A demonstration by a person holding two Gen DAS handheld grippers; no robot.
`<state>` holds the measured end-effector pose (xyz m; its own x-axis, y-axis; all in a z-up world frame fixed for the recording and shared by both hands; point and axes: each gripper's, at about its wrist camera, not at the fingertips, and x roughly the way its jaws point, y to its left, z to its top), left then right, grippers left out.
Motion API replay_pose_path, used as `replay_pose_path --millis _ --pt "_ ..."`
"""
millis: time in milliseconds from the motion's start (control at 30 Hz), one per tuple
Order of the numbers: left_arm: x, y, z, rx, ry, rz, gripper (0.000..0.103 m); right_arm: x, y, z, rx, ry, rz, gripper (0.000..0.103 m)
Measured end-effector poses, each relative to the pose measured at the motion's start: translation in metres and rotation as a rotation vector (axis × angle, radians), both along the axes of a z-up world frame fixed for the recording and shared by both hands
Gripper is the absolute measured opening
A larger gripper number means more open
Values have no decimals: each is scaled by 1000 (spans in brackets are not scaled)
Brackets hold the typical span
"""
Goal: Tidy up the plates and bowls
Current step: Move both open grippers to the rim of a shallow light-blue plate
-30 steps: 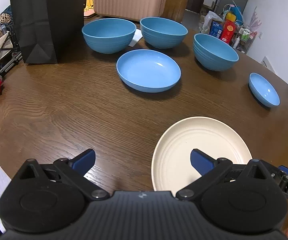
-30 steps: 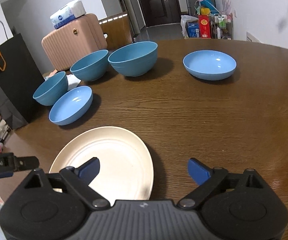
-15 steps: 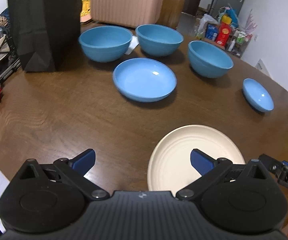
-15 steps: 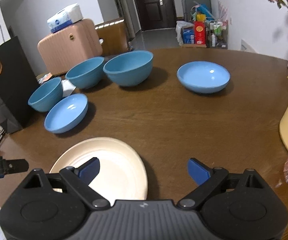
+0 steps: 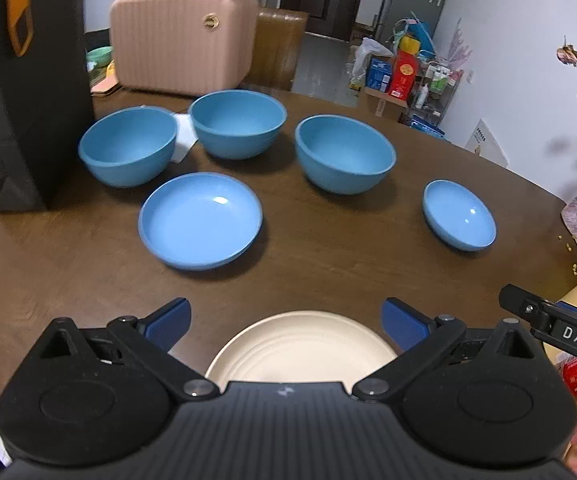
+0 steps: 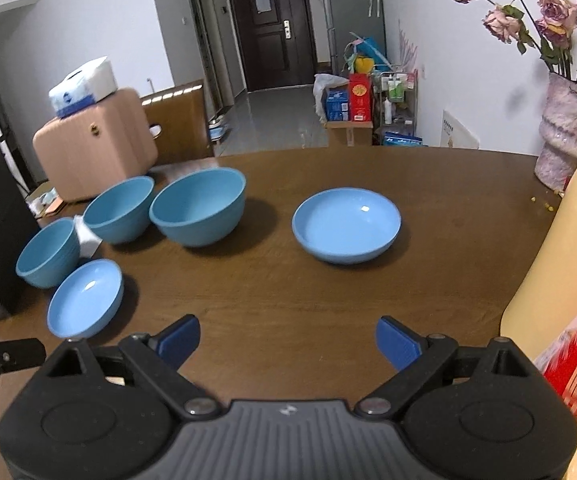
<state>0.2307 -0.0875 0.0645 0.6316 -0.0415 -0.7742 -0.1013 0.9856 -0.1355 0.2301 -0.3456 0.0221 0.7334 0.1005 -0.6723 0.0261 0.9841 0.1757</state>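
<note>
From my left hand-held gripper [image 5: 284,320] I see the cream plate [image 5: 302,344] lying flat on the brown worktop [image 5: 68,264] directly below and between the two blue fingers, its near part hidden under the gripper body. The jaws are spread wide and hold nothing; I cannot tell from this view whether either finger touches the plate's rim.

Ahead of that gripper sits a shallow blue dish [image 5: 200,220], and beyond it three deep blue bowls in a row: the left bowl [image 5: 128,146] just beside a black paper bag [image 5: 28,92], the middle bowl [image 5: 237,124], and the right bowl [image 5: 344,154]. A scrap of white paper [image 5: 184,136] lies between the left and middle bowls. A smaller blue dish [image 5: 458,214] stands well apart to the right.

My right hand-held gripper [image 6: 287,340] is likewise wide open and empty, hovering over bare wood. The smaller blue dish [image 6: 346,224] lies ahead of it, slightly to the right and well clear of the fingers. The shallow dish [image 6: 85,298] is near its left finger, off to the side. A vase of dried roses [image 6: 564,128] stands at the worktop's far right edge.
</note>
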Motion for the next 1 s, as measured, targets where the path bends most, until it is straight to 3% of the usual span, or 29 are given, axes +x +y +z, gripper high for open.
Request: replay_pose_path --millis 533,1000 --pt "61 -50 10 -1 -9 -34 103 55 -36 10 -12 -38 -90 95" --pt "113 -91 -15 -25 22 -60 103 97 -85 -21 85 -35 -210 95"
